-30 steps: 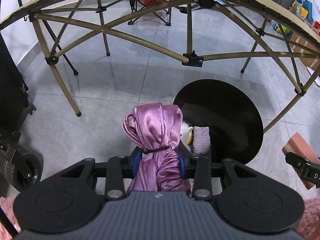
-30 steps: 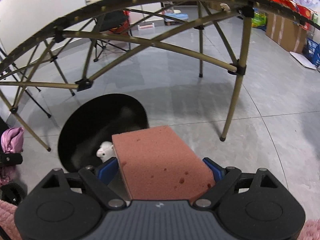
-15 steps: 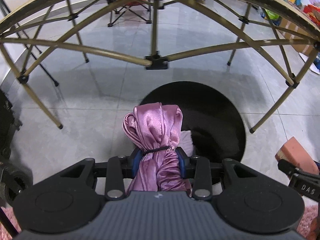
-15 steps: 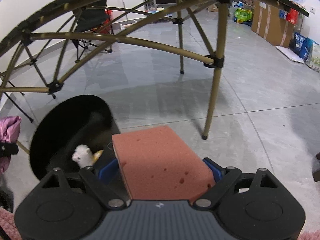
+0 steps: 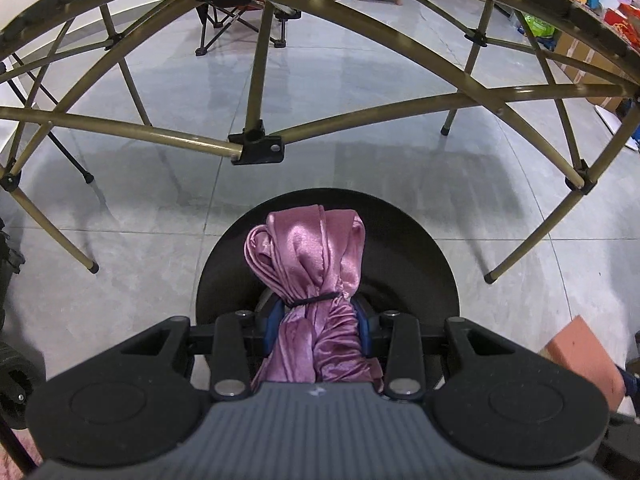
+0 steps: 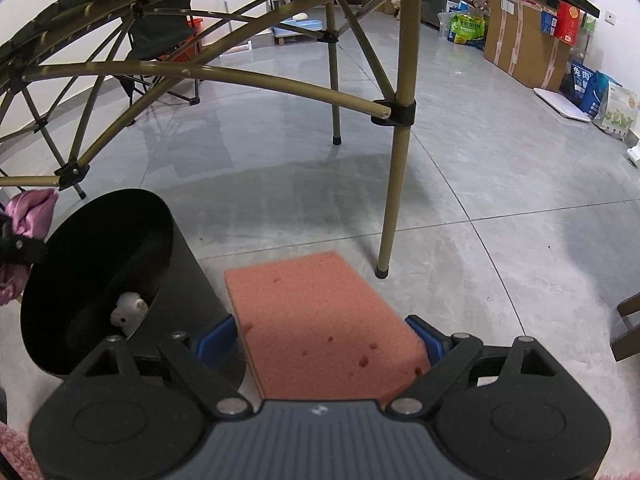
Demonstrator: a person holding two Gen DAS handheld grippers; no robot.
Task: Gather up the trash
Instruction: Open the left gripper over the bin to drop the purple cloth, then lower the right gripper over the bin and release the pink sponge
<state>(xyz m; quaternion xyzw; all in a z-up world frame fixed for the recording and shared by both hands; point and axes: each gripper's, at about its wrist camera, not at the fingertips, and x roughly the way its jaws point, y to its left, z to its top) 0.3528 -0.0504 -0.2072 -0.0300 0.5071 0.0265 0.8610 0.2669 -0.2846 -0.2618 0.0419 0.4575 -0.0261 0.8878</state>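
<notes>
My left gripper (image 5: 318, 314) is shut on a bundle of shiny purple cloth (image 5: 312, 264) tied with a black band, held right over the open mouth of the black round bin (image 5: 416, 256). My right gripper (image 6: 316, 340) is shut on a salmon-pink sponge block (image 6: 320, 316), held to the right of the bin (image 6: 96, 272). A small white toy (image 6: 128, 312) lies inside the bin. The purple cloth (image 6: 28, 216) shows at the left edge of the right wrist view, and the sponge (image 5: 584, 356) at the right edge of the left wrist view.
The bin stands on a grey tiled floor (image 6: 460, 184) under a folding table with olive metal legs and cross braces (image 5: 256, 148), (image 6: 396, 184). A folding chair (image 5: 236, 20) stands behind. Cardboard boxes and bags (image 6: 528, 40) line the right wall.
My left gripper moved right with the purple cloth, from beside the bin to over its mouth. My right gripper moved right with the sponge, so the bin now lies further left of it.
</notes>
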